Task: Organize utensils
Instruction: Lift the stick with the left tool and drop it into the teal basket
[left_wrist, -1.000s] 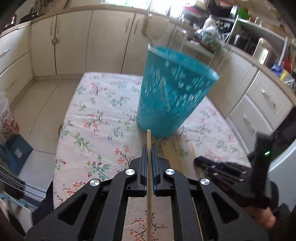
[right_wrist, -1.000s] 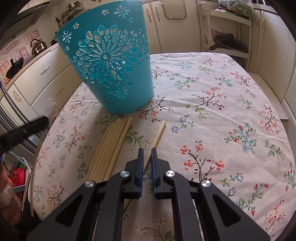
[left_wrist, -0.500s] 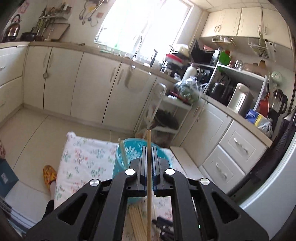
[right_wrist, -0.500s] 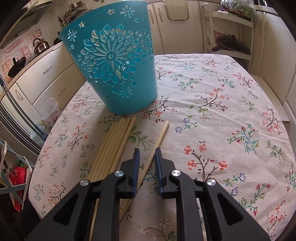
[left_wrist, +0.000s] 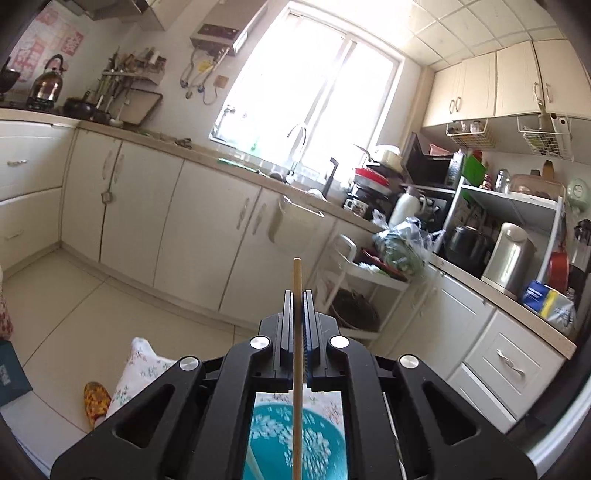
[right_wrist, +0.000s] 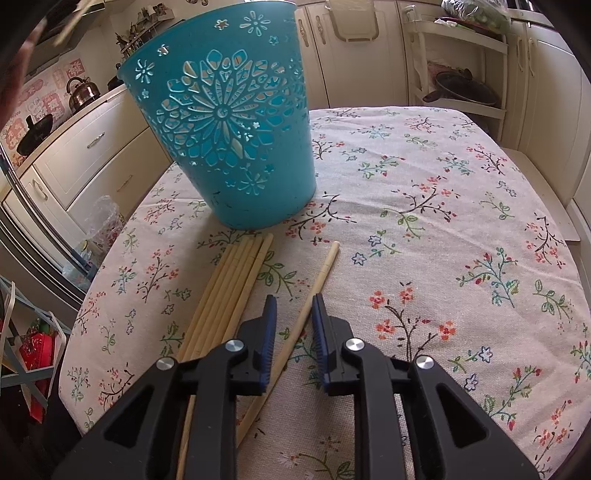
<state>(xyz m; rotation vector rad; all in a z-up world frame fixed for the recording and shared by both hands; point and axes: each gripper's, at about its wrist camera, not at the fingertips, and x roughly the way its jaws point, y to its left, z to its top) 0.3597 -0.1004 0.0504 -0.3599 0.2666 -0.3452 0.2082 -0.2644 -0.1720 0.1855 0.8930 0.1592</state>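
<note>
My left hand-held gripper (left_wrist: 296, 295) is clamped on one chopstick (left_wrist: 296, 369); its lower end is cut off at the frame bottom, over the blurred teal basket (left_wrist: 317, 443). My right hand-held gripper (right_wrist: 293, 301) is opening around one loose chopstick (right_wrist: 317, 284), pads clear. The bundle (right_wrist: 229, 291) lower left on the worktop (right_wrist: 461, 221) shows about five, partly hidden.

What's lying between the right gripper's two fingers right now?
In the right wrist view, a single wooden chopstick lies on the floral tablecloth between the opening right gripper.
</note>
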